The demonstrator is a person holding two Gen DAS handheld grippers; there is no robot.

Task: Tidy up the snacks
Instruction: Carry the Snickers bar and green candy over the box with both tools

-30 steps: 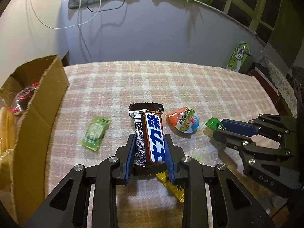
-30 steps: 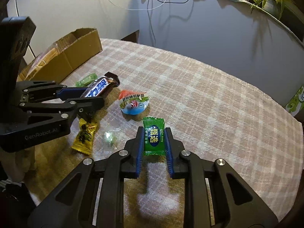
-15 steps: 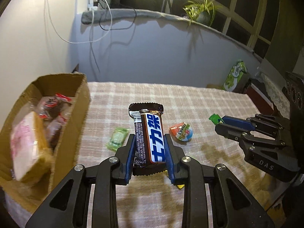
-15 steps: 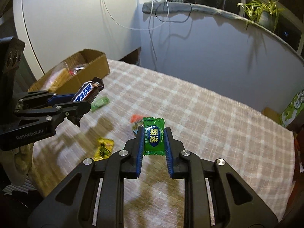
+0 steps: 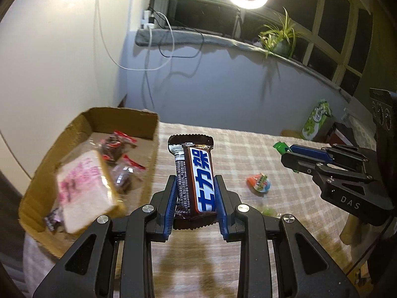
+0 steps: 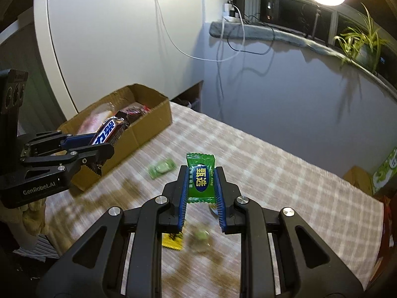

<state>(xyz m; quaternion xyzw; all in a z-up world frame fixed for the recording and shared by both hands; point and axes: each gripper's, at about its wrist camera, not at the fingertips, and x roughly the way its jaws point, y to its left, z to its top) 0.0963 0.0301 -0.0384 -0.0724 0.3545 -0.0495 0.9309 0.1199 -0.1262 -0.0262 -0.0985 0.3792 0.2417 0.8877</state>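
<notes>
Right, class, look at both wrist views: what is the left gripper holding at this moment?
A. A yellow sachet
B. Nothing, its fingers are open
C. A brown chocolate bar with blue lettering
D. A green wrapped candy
C: in the left wrist view the left gripper is clamped on the chocolate bar, while the green candy sits in the right gripper.

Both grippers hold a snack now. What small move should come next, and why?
Probably carry the left gripper a little further left, over the cardboard box, then release. Its fingers clamp the chocolate bar, which seems to hang near the box's edge. The right gripper holds a green candy.
</notes>
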